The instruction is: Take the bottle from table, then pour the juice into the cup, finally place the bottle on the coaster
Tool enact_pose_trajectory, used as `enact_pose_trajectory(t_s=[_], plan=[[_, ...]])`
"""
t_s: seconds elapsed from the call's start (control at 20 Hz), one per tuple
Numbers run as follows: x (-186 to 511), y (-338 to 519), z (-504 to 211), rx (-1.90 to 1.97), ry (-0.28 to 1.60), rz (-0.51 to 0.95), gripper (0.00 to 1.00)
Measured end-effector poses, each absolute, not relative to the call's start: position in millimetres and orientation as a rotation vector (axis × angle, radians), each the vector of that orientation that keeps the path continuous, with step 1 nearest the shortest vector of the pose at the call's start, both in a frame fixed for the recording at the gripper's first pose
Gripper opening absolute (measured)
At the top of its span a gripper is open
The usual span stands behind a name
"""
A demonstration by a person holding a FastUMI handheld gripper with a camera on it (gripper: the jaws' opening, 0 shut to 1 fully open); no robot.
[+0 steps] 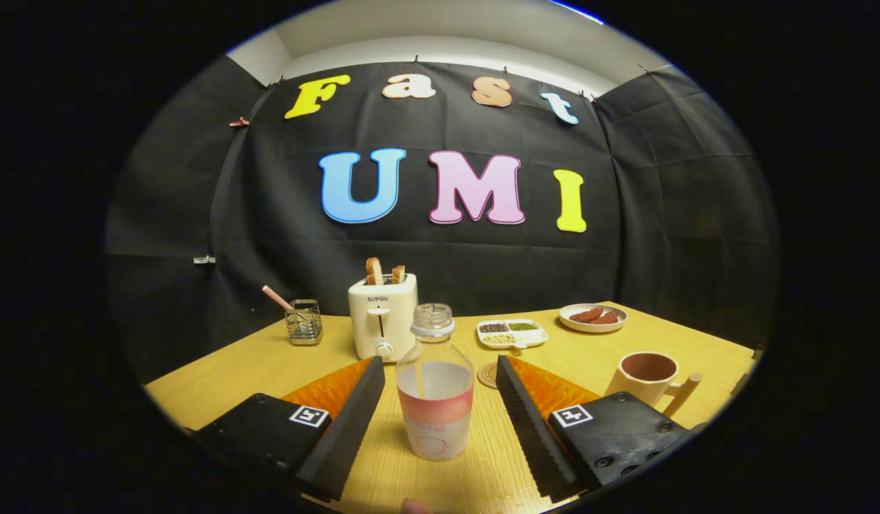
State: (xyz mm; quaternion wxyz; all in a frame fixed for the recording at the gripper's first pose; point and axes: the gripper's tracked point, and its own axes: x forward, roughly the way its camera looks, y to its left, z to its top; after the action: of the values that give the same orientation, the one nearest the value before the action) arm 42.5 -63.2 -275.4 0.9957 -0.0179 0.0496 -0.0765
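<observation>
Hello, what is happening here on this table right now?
A hand-held gripper is open around a capped bottle standing upright on the wooden table. Its fingers are on both sides, not touching it. Beyond the fingers are the coaster and the cup. Nothing is poured yet.

1 bottle, 1 cup, 1 coaster, 1 toaster.

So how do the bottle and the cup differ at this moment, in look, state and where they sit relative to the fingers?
The bottle is clear, capped and partly filled with pale liquid; the cup is opaque cream, open-topped, with a handle. The bottle is tall and narrow-necked, the cup short and wide. The bottle stands between the fingers of the open gripper, untouched, while the cup sits off to the right, outside them. Both stand upright on the wooden table.
</observation>
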Motion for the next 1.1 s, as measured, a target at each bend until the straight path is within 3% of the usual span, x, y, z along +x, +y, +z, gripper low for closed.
enact_pose_trajectory(t_s=[0.5, 0.55, 0.6, 0.7, 1.1], plan=[[65.3, -71.2, -315.9, -0.029, 0.069, -0.159, 0.97], [71.4, -74.7, -318.0, -0.033, 0.063, -0.172, 0.9], [70.0, -74.8, -314.4, -0.026, 0.07, -0.179, 0.77], [70.9, -72.5, -311.0, -0.001, 0.1, -0.173, 0.77], [54.0, -53.2, -209.4, -0.057, 0.096, -0.125, 0.77]])
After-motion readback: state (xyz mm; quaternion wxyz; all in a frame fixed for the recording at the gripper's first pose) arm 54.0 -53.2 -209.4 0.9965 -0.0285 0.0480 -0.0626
